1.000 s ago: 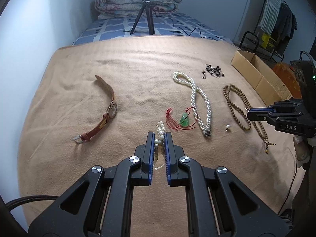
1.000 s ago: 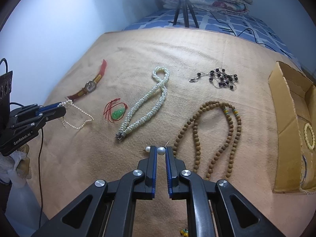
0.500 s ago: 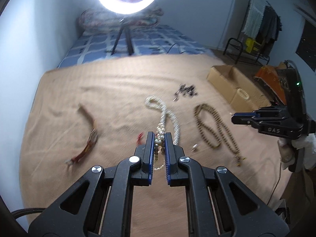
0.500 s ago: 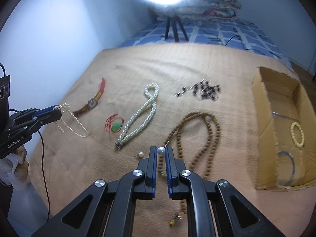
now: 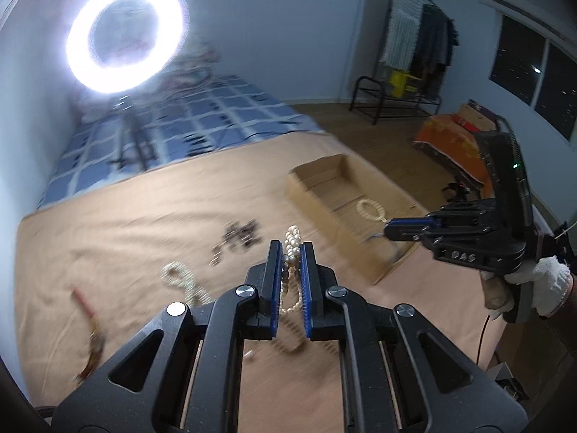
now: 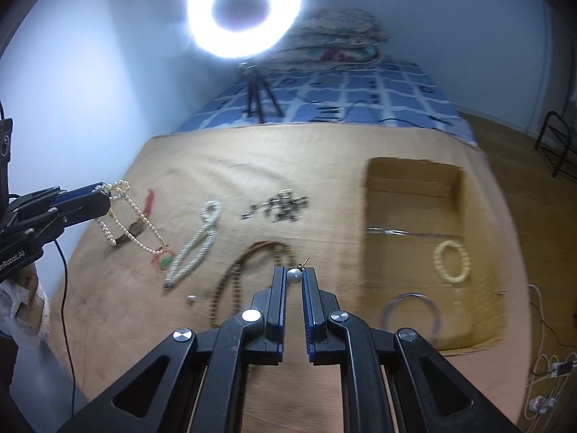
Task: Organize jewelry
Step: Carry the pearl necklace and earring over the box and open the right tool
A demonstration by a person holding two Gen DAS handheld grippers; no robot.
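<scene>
Both tongs are seen aloft over the tan blanket [image 6: 324, 151] spread on the bed. By the left tongs [image 5: 291, 252] a thin pearl strand [image 5: 293, 241] is pinched between the blue pads; from the right wrist view the same strand [image 6: 124, 213] is seen dangling in loops from those tongs [image 6: 99, 195], clear of the blanket. By the right tongs [image 6: 294, 274] a single pearl earring [image 6: 294, 275] is gripped at the very tips, its small hook poking out above; in the left wrist view these tongs [image 5: 387, 224] are held by a white-gloved hand [image 5: 541, 281] near the cardboard box [image 6: 414, 180].

Inside the box, at the blanket's right edge, a cream bead bracelet [image 6: 451, 261] and a thin bangle [image 6: 411, 312] are laid apart from each other. On the blanket to its left, a brown wooden bead necklace [image 6: 238, 281] is stretched just beyond the right tongs, with a second small pearl earring [image 6: 190, 298] beside it. Further left a thick twisted pearl necklace [image 6: 196, 245] is laid out, a green pendant on red cord [image 6: 164, 261] just beside its lower end, and a brown-strapped watch [image 6: 135, 229] beyond. A dark bead chain [image 6: 281, 207], blurred, is bunched further back. A ring light [image 6: 245, 5] on a tripod is lit behind.
</scene>
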